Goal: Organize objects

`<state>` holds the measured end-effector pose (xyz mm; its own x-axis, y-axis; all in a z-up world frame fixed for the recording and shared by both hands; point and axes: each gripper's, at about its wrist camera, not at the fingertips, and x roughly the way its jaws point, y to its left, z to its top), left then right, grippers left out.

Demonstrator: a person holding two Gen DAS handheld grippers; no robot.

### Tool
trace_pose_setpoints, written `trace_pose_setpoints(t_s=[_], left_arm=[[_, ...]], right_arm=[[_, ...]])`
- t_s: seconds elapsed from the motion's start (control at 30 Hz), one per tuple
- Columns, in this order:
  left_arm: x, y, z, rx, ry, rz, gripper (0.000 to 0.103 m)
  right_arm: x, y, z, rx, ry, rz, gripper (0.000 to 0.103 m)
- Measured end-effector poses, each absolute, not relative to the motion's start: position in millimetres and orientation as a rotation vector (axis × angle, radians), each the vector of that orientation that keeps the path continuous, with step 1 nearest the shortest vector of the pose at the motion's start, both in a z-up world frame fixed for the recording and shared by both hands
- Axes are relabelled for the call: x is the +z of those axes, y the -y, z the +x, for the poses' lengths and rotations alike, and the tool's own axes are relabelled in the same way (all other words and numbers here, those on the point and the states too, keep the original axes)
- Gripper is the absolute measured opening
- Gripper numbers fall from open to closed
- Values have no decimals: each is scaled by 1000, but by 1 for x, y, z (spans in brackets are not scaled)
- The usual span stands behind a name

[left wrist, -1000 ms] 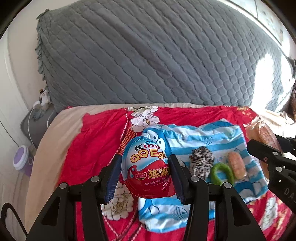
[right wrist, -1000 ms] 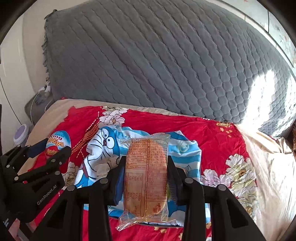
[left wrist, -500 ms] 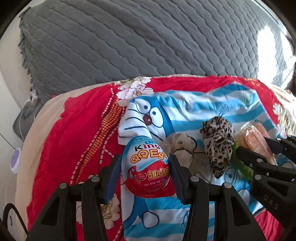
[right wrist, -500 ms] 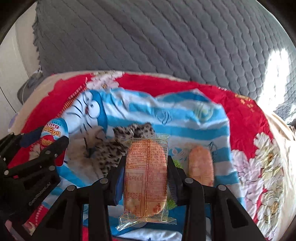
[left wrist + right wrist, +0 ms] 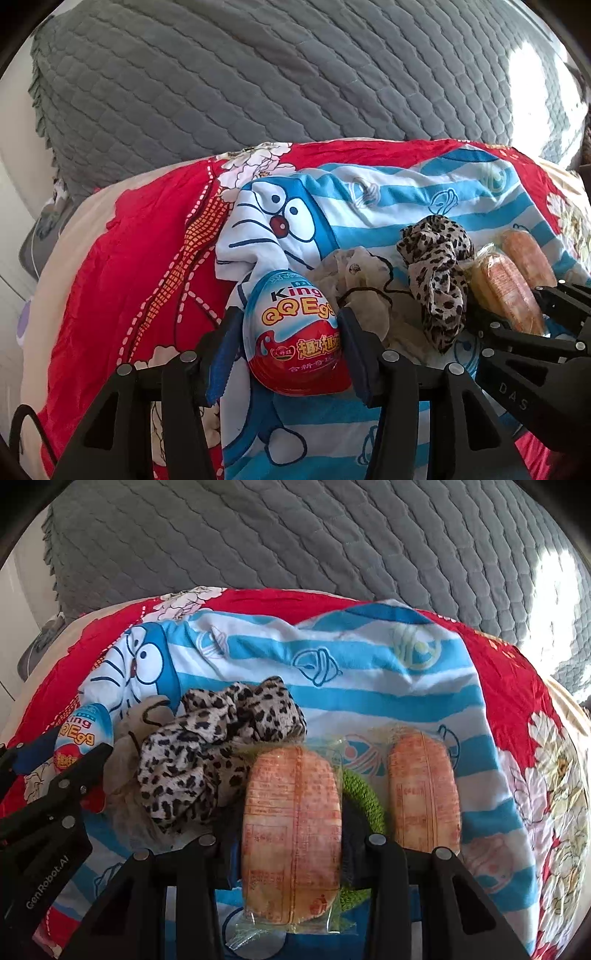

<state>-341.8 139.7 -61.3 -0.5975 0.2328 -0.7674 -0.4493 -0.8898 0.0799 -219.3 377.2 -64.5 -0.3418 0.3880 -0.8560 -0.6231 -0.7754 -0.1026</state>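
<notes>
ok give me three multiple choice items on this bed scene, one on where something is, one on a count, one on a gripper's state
1. The leopard-print fabric scrunchie lies:
A. on the grey quilted pillow
B. on the blue-and-white striped cartoon cloth
C. on the floor

2. How many wrapped orange snack cakes show in the right wrist view?
A. one
B. two
C. four

3. The left gripper is:
A. shut on the red-and-blue foil egg
B. open and empty
C. shut on a green ring

Answers:
1 B, striped cloth shows around it.
2 B, one in the right gripper, the held cake, and one lying beside it.
3 A, both pads press the egg's sides.
</notes>
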Motion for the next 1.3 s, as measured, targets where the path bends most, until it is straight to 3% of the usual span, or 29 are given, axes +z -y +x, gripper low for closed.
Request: trace_pose_setpoints(t_s=[0.13, 0.4, 0.73, 0.8, 0.83, 1.3], left_arm=[[-62, -137, -340, 2479, -365, -1145, 63], [-63, -125, -341, 2489, -313, -1205, 80], [-49, -117, -333, 2503, -281, -1158, 87], [-45, -117, -331, 2498, -281, -1151, 93], [-42, -116, -329, 2510, -273, -1131, 102], [-22, -99, -314, 2525, -192, -1060, 103]], right_arm=[[-65, -376, -216, 2134, -317, -1271, 44], [-61, -372, -214, 2134, -324, -1263, 65], [-47, -370, -209, 2132, -317, -1222, 90], [-45, -371, -206, 2136, -334, -1216, 91], [-45, -372, -204, 2133, -334, -1213, 91], [-21, -377, -178, 2126, -335, -1133, 94]])
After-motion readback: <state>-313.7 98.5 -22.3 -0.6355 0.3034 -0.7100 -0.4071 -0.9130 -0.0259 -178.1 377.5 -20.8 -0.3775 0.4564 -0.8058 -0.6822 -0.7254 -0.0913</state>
